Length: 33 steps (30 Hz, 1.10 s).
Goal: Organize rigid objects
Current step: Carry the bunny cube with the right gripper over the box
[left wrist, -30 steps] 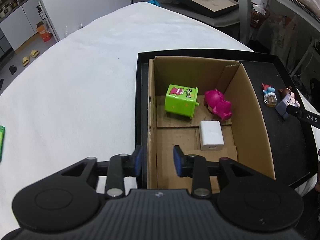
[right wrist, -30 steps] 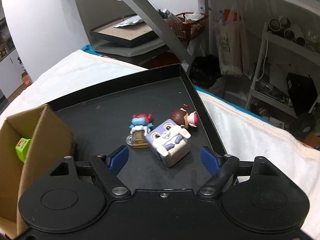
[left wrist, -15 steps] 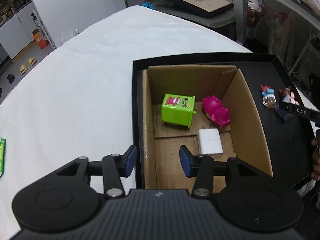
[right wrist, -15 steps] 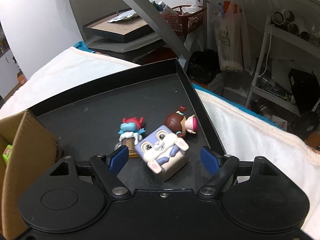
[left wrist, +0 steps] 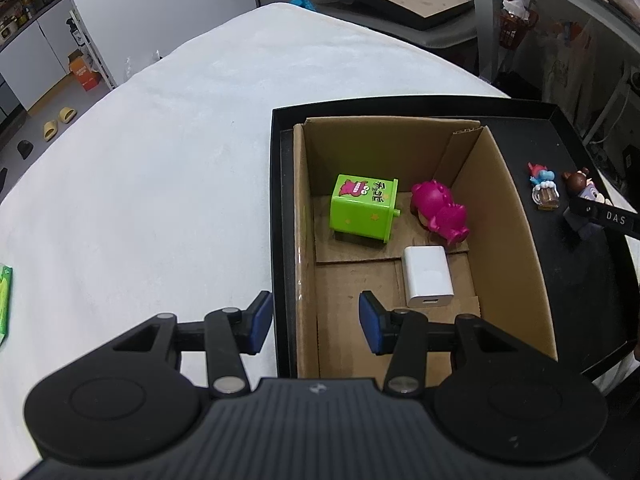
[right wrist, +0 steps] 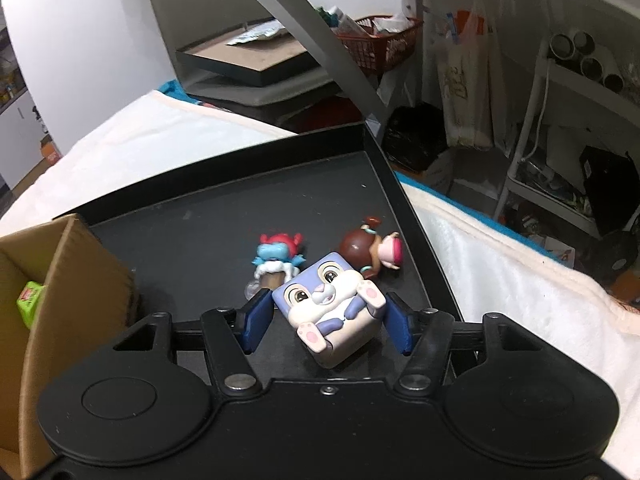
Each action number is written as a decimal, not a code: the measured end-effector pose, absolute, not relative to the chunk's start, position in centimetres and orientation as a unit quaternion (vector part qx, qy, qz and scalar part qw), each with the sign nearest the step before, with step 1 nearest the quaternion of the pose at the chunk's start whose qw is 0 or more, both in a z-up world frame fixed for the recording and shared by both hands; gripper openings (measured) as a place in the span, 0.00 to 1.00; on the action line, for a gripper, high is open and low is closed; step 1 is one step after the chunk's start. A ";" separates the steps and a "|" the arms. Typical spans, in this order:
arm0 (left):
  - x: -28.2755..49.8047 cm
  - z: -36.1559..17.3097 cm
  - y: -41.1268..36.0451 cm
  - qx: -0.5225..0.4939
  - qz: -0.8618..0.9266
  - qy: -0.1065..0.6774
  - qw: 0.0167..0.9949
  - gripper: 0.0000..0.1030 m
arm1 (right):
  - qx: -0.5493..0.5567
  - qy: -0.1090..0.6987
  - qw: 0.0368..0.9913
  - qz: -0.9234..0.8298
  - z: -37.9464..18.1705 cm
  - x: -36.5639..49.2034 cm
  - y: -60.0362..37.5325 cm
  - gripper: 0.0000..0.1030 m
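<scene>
The right gripper (right wrist: pixel 326 322) reaches low over the black tray (right wrist: pixel 224 216), its blue pads (right wrist: pixel 256 320) set either side of the rabbit cube (right wrist: pixel 330 308) and just beside its faces (whether they press it I cannot tell), with a blue figurine (right wrist: pixel 276 258) and a brown-haired figurine (right wrist: pixel 370 250) just beyond. The left gripper (left wrist: pixel 316 322) hangs, fingers wide and holding nothing, over the near left wall of the cardboard box (left wrist: pixel 516 240). Only its camera sees the box floor: a green cube (left wrist: pixel 362 210), a pink toy (left wrist: pixel 440 212) and a white charger (left wrist: pixel 428 276).
</scene>
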<state>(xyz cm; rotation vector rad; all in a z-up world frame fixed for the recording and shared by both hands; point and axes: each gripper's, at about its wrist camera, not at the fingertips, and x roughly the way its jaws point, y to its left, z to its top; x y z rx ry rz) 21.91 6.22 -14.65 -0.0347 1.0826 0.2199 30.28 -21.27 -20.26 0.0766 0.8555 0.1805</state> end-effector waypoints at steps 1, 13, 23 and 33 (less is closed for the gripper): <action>21.8 -14.6 6.3 -0.018 0.105 0.513 0.852 0.44 | 0.034 0.414 0.905 0.089 -20.1 30.2 -21.1 0.56; 21.0 -14.3 6.7 -0.032 0.100 0.500 0.859 0.44 | 0.015 0.392 0.911 0.126 -16.0 28.2 -18.8 0.56; 20.2 -14.2 7.8 -0.056 0.096 0.495 0.862 0.44 | 0.000 0.373 0.916 0.149 -12.6 27.2 -16.2 0.56; 19.8 -14.3 8.7 -0.080 0.086 0.492 0.863 0.44 | -0.031 0.364 0.915 0.172 -10.8 26.0 -12.5 0.56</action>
